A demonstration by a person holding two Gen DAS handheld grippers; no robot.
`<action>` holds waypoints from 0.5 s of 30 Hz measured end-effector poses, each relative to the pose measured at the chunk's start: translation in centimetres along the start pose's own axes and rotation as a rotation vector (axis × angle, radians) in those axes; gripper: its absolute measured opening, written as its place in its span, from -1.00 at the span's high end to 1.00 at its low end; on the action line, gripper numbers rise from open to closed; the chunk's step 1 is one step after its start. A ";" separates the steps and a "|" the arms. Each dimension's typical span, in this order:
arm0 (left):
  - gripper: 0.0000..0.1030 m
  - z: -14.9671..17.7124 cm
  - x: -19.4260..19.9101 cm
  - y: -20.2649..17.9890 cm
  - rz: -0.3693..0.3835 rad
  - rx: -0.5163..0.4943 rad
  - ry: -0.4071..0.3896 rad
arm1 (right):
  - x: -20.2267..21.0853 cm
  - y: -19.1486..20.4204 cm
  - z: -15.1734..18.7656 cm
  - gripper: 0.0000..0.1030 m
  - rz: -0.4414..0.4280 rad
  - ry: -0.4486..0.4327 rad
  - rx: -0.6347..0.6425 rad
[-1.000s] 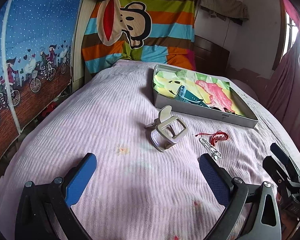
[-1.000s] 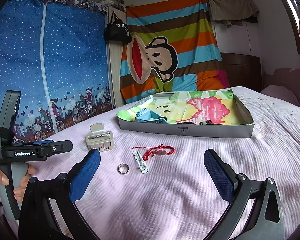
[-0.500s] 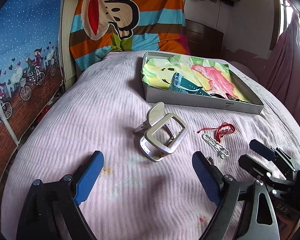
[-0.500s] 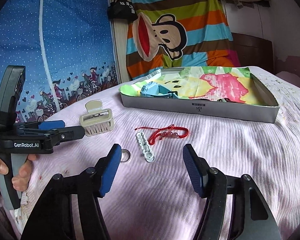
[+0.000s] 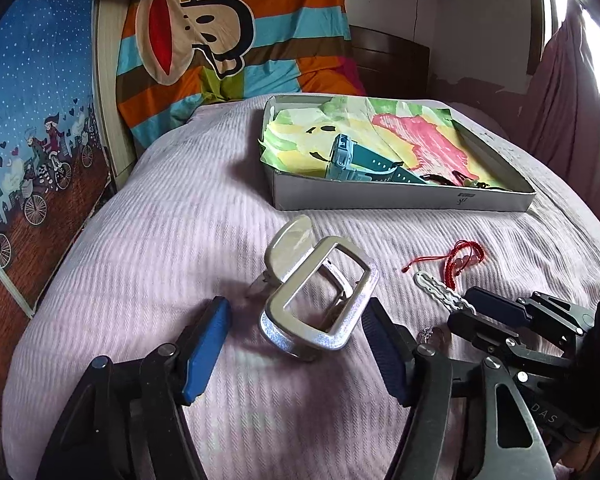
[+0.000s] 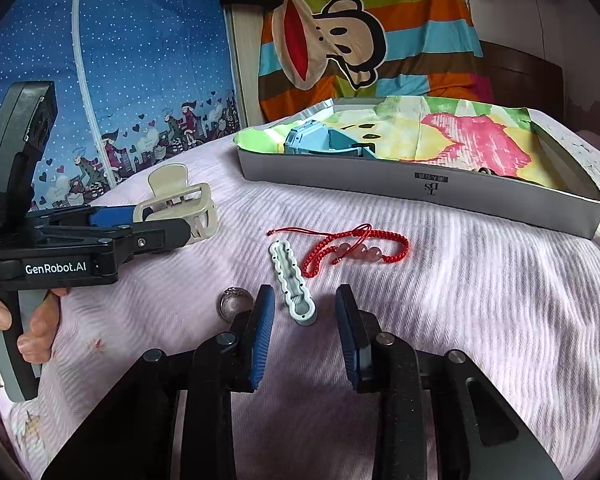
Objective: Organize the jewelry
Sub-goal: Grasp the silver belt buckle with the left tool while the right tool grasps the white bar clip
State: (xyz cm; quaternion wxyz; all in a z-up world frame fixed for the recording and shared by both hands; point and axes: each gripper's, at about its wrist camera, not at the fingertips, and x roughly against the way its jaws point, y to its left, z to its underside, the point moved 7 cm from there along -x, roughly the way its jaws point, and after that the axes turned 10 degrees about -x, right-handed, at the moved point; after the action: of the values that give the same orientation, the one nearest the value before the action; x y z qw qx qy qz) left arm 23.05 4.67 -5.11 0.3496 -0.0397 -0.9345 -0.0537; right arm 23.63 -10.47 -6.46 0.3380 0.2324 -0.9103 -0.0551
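A beige claw hair clip (image 5: 320, 300) lies on the pink bedspread between the blue pads of my left gripper (image 5: 296, 340). Its jaws are closing and both pads still stand off the clip. In the right wrist view, my right gripper (image 6: 306, 320) is closing too, and the near end of a white wavy hair clip (image 6: 292, 280) sits between its fingertips, untouched. A red cord bracelet with pink beads (image 6: 356, 250) lies just beyond that clip. To the left of the right gripper rests a silver ring (image 6: 234, 300).
A grey shallow box (image 5: 380, 200) lined with bright patterned paper sits farther back on the bed, with a teal watch (image 5: 352, 164) inside. A person's hand (image 6: 36, 328) holds the left gripper's handle. A striped cartoon blanket hangs behind, and a blue curtain stands to the left.
Both grippers have moved forward and down toward the bed. Their jaws have narrowed, the left around the claw clip and the right around the end of the white clip.
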 end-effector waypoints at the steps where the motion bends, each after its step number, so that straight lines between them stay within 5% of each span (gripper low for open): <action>1: -0.19 0.1 0.0 0.0 -0.004 -0.003 -0.003 | -0.2 0.0 0.0 0.52 -0.002 0.005 0.001; 7: 0.09 0.1 0.5 -0.1 0.002 -0.005 -0.027 | -0.8 -0.7 0.5 0.58 -0.046 0.034 -0.048; 15: 0.10 0.6 1.6 -0.6 0.038 -0.001 -0.075 | -1.0 -0.5 0.9 0.66 -0.046 0.038 -0.044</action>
State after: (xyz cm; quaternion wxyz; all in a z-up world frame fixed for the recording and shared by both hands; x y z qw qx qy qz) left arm 21.39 4.22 -4.52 0.3151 -0.0595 -0.9461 -0.0460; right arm 23.93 -10.46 -7.85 0.3591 0.2468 -0.8967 -0.0783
